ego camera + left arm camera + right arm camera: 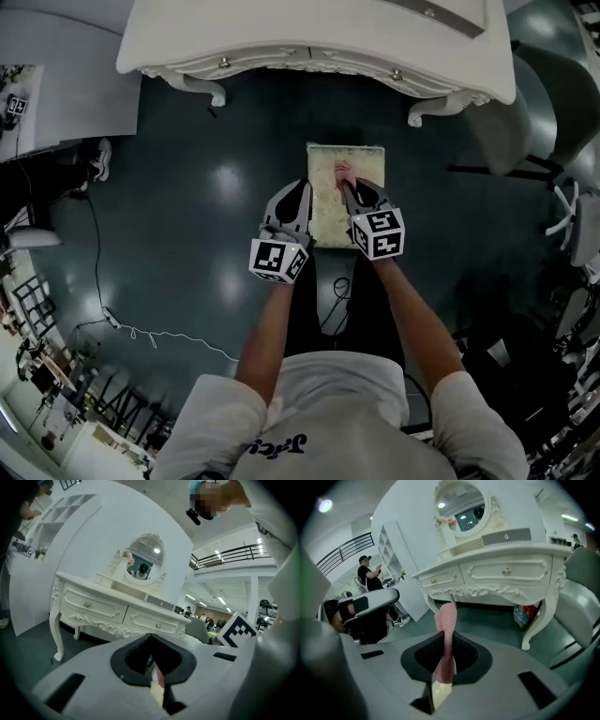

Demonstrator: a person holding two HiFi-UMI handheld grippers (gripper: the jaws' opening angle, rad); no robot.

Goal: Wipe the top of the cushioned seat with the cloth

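Dark floor, cushioned seat (324, 169) before a white dressing table (319, 37); right claw (346, 187) clamped on pink cloth (344, 172) atop seat, left claw (301, 189) closed, empty.

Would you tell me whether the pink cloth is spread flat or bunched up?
Bunched up: the cloth stands as a narrow strip pinched in the shut right gripper, not spread over the cushioned seat.

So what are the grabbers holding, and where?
The right gripper pinches the pink cloth partway along, one end poking past its fingers. The left gripper holds nothing.
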